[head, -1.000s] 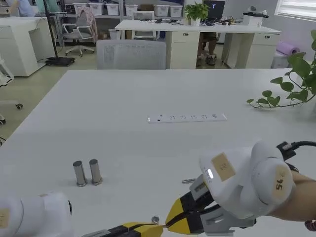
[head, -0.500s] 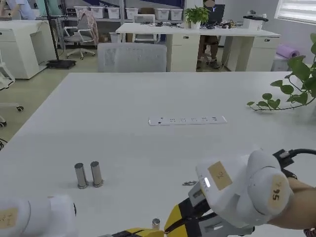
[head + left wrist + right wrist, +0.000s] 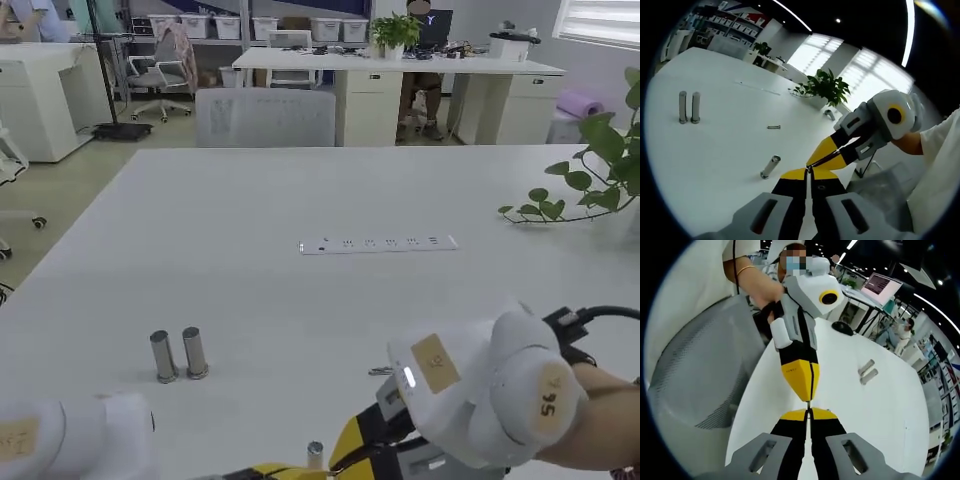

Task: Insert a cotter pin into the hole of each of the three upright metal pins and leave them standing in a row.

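left fingers closed | right fingers closed, tips touching, hold unclear | metal pin beside

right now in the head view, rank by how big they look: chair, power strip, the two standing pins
1. chair, largest, though farthest away
2. power strip
3. left pin and right pin, smallest; they look alike, so no order between them

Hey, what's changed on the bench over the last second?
The right tool sank slightly toward the near edge, its tips staying against the left tool. Nothing was taken or let go. The two pins, the third pin, the loose cotter pin and the power strip stayed put.
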A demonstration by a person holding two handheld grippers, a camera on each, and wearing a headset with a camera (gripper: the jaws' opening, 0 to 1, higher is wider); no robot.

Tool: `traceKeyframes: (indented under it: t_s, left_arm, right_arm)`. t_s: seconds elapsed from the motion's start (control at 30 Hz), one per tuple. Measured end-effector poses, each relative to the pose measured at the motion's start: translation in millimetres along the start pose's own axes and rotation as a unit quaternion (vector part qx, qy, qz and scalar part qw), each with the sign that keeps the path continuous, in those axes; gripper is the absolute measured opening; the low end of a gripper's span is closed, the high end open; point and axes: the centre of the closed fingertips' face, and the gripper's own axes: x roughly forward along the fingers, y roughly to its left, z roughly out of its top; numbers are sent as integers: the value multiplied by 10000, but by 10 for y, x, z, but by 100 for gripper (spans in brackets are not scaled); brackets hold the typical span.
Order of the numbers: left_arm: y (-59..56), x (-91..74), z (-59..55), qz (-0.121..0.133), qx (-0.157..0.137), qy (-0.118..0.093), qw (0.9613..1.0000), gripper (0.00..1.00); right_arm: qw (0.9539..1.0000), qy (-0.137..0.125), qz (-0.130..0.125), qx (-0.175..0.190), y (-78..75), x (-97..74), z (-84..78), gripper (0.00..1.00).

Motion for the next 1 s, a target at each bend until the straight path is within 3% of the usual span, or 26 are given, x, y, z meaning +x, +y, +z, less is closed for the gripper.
traceKeyframes:
  t_s: [0.13, 0.17, 0.47, 0.7, 0.87, 1.0]
  left_arm:
    - [-8, -4, 1, 35, 185, 19, 9998, 0]
    - [-7, -11, 10, 32, 370, 2, 9993, 0]
    - [4, -33, -23, 47, 698, 128, 9975, 0]
    - [12, -59, -107, 50, 1262, 335, 9914, 0]
    - [-46, -78, -136, -107, 1615, 375, 9861, 0]
    - [-113, -73, -147, -284, 1811, 387, 9823, 0]
  right_arm:
    - [10000, -29, -8, 40, 0, 3, 5, 3]
    - [10000, -54, -6, 50, 3, 3, 11, 3]
    - [9993, -215, 13, 293, 31, 15, 22, 4]
    - [9972, -338, 98, 659, 30, -30, 15, 8]
    - [9900, -559, 392, 1238, 107, -54, 16, 9]
    - [9875, -572, 544, 1364, 153, -56, -17, 10]
